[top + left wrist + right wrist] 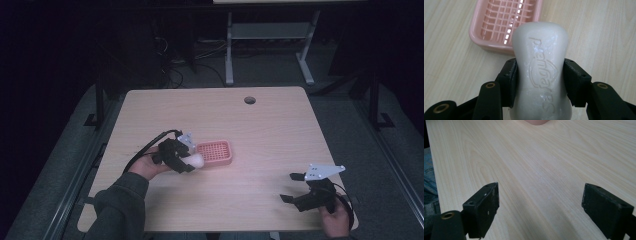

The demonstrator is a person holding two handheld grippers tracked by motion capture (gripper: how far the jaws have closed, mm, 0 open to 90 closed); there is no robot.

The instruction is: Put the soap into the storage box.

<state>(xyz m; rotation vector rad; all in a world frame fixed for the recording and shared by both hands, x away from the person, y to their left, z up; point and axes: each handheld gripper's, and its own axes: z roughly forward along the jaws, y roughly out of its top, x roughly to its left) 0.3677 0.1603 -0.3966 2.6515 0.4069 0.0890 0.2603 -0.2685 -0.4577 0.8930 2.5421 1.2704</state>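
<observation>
A: Starting at the left, what is the left gripper (pixel 186 162) doing?

B: Its jaws are clamped on a white bar of soap (pixel 541 72), one pad on each long side, gripping it at the narrow waist. That looks like the sensible spot, since the bar flares out above and below and is less likely to slip there.

A: And where is the soap in relation to the dish?

B: In the high view the soap (pixel 196 160) sits at the left end of the pink soap dish (pixel 215 152), just beside it or over its near-left corner. From the left gripper view the bar juts forward with the dish (pixel 501 23) behind it, so I judge it is held above the table (pixel 260 150) and not yet in the dish. Whether it touches the rim I cannot tell.

A: Why is the dish empty and flat like that?

B: It lies open side up with its slotted grid showing, near the middle-left of the table, ready to take the bar. My guess is that placing the soap there is the job.

A: And over on the right?

B: The right gripper (pixel 295 187) rests low near the front right edge of the table, well apart from the dish. Its jaws stand wide with only bare wood between them (pixel 539 195). It seems parked out of the way, since one hand is enough for a bar this size
</observation>
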